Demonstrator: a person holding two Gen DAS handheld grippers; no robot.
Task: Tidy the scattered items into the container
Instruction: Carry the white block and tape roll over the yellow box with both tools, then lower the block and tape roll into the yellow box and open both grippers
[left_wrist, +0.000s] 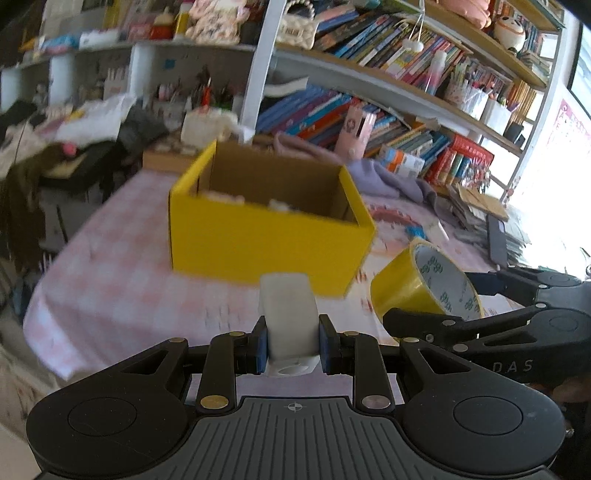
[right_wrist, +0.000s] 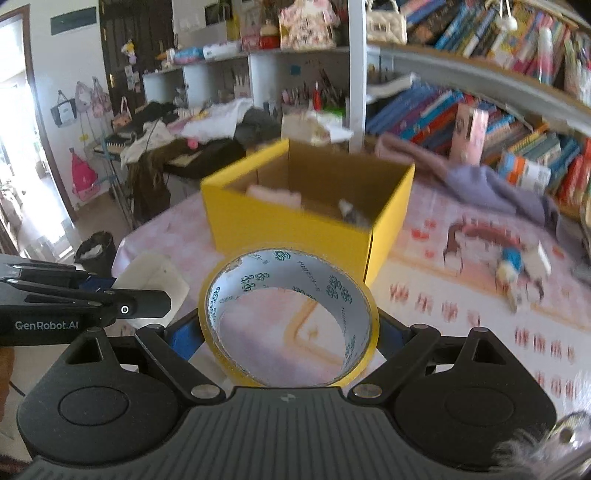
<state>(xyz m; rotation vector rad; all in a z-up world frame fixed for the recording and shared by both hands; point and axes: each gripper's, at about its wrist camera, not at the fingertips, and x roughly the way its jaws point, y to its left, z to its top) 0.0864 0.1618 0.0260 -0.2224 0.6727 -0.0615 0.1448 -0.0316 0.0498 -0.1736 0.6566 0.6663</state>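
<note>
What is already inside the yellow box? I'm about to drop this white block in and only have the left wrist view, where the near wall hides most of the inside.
Observer: A pink soft item lies on the left side of the yellow box.
Operator: Anything else in there?
Observer: A small grey-white thing sits by the near right corner; it is too blurred to identify.
Operator: Is the tape roll gripped squarely?
Observer: The right gripper clamps the tape roll across its outer rim from both sides, with the hollow core facing the camera.
</note>
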